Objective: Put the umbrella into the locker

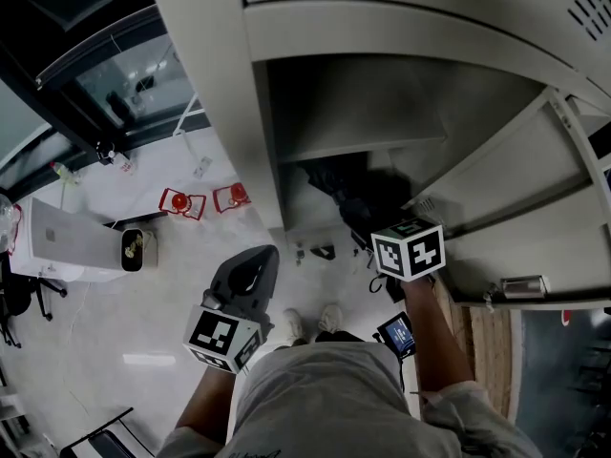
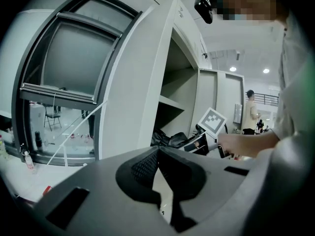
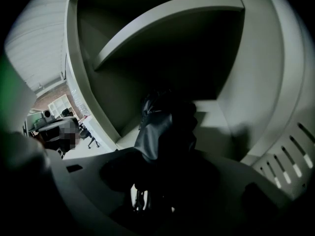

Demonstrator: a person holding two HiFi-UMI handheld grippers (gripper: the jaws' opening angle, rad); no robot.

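Place: office-style workroom.
Storage: grey steel locker (image 2: 130,82), straight beyond the left gripper (image 2: 158,149) fingers (image 2: 140,168).
Walls: glass partition (image 2: 64,58), left of them.
Seating: office chair (image 3: 91,140).

The floor (image 1: 143,322) is pale and glossy. A tall dark-framed window (image 2: 64,58) fills the left side, and a white cabinet (image 1: 67,241) stands out on the floor with two small red things (image 1: 181,201) lying near it. Round ceiling lights (image 2: 266,71) glow farther down the hall.

Dark umbrella (image 1: 346,191) inside open locker (image 1: 215,84)
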